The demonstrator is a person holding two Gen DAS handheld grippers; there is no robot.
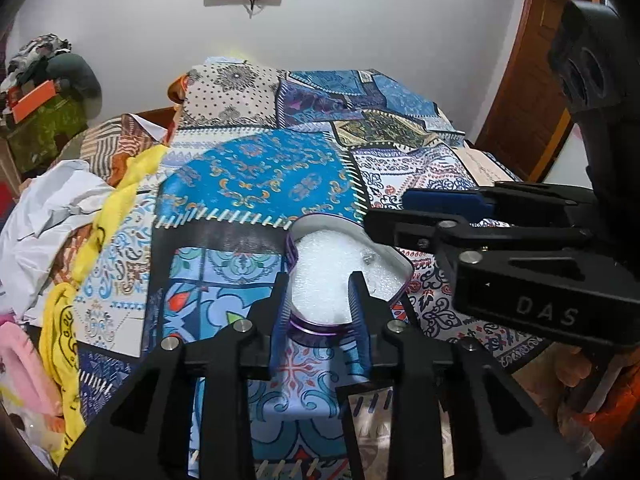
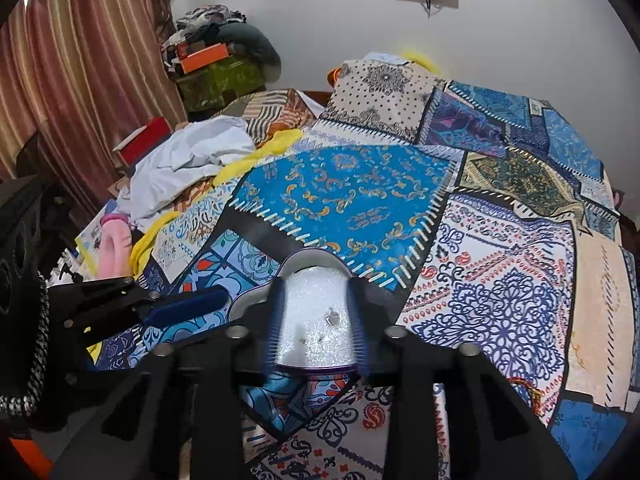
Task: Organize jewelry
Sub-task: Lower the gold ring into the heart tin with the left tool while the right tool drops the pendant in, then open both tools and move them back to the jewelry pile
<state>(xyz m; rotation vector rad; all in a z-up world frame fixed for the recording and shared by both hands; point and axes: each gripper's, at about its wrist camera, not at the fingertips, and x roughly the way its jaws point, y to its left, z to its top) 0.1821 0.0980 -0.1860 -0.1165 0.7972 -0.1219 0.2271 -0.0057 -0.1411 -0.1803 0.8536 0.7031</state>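
Note:
A heart-shaped purple tin [image 1: 298,326] [image 2: 316,369] lined with white foam lies open on the patchwork bedspread. A small silvery piece of jewelry [image 1: 367,258] [image 2: 332,316] rests on the foam. My left gripper [image 1: 318,298] hangs over the tin's near rim with its jaws apart, pads touching nothing. My right gripper [image 2: 316,316] stands over the foam, jaws apart, the silvery piece lying loose between its fingers. From the right in the left wrist view, the right gripper [image 1: 384,210] reaches in above the tin's far side. One blue pad [image 2: 188,306] of the left gripper shows at left.
The patchwork bedspread [image 1: 256,176] [image 2: 500,280] stretches behind and to the right. White cloth [image 1: 44,208], a yellow cloth [image 1: 120,196] and pink fabric [image 2: 114,248] pile up on the left. A curtain [image 2: 80,80] hangs far left; a wooden door [image 1: 528,92] stands at right.

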